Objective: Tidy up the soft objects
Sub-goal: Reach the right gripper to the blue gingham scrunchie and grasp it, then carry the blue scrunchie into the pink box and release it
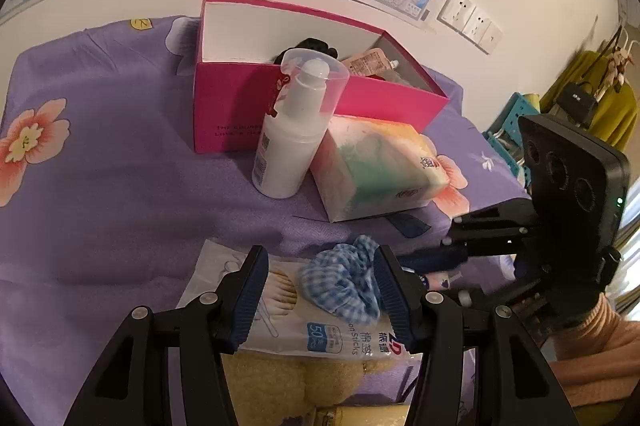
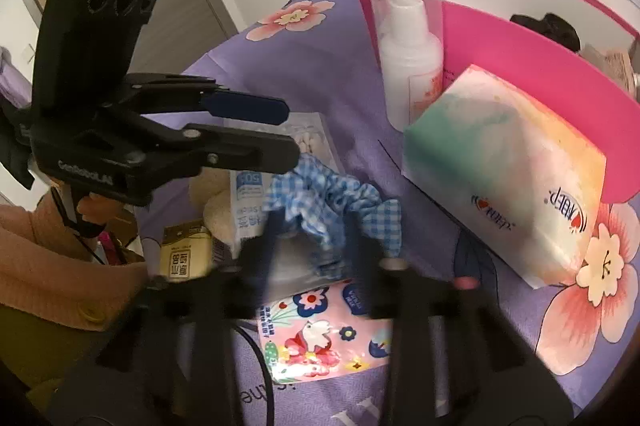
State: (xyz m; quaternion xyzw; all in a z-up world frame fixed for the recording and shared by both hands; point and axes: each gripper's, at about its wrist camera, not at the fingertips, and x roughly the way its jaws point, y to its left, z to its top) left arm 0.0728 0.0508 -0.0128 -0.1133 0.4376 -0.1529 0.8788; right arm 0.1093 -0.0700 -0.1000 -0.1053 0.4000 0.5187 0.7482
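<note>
A blue checked scrunchie (image 1: 345,280) lies on a pack of cotton sticks (image 1: 288,310) on the purple bedspread. My left gripper (image 1: 320,290) is open and straddles it, the right finger pad touching it. In the right wrist view my right gripper (image 2: 314,226) is open just before the scrunchie (image 2: 332,202), its fingers blurred. The left gripper (image 2: 286,130) shows at the left there. A pink box (image 1: 240,106) at the back holds a black soft item (image 1: 316,46) and a pouch (image 1: 366,64).
A white pump bottle (image 1: 292,134) and a pastel tissue pack (image 1: 380,166) stand in front of the box. A pink floral pouch (image 2: 324,334), a yellow carton (image 2: 186,252) and a beige plush (image 1: 276,378) lie close by. A wall with maps is behind.
</note>
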